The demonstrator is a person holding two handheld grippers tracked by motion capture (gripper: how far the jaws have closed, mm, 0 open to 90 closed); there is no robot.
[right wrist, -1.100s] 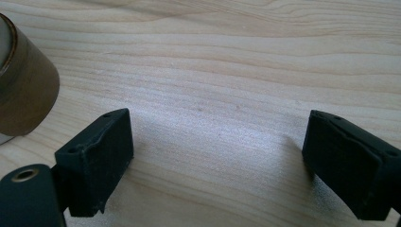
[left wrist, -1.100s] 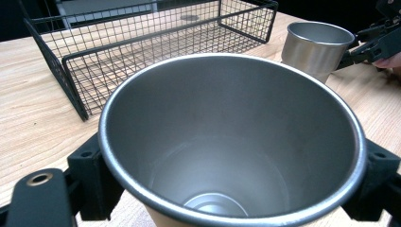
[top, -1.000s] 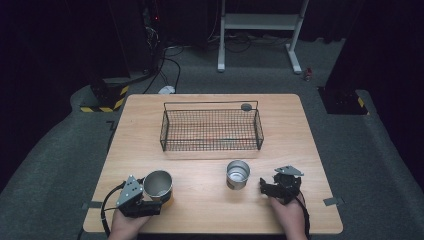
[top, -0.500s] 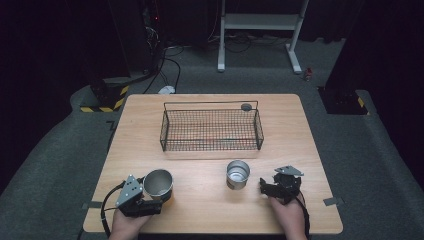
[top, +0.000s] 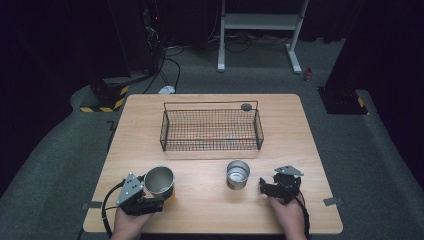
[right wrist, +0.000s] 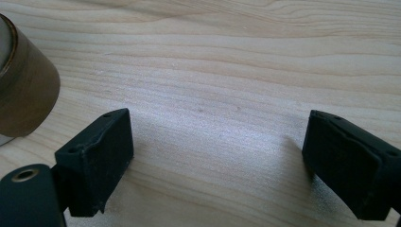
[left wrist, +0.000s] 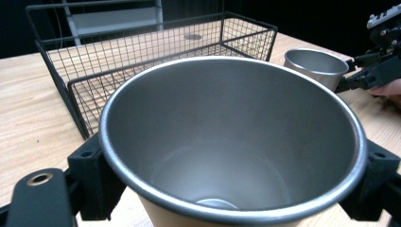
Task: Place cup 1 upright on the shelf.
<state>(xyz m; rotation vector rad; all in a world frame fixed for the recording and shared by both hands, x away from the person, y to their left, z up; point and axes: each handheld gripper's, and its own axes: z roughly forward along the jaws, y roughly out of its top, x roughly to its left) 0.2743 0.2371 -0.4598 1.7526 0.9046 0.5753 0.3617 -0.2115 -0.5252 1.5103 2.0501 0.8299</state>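
Near left of the light wooden table: the left gripper, its jaws clamped on the sides of a large open-topped steel cup, mouth up. Centre: a black wire-mesh basket; nearer the person, a smaller steel cup stands free. Right: the right gripper, jaws spread wide over bare wood, holding nothing, just beside the smaller cup.

Black tongs — grey three-cornered top plates, trailing black cables.
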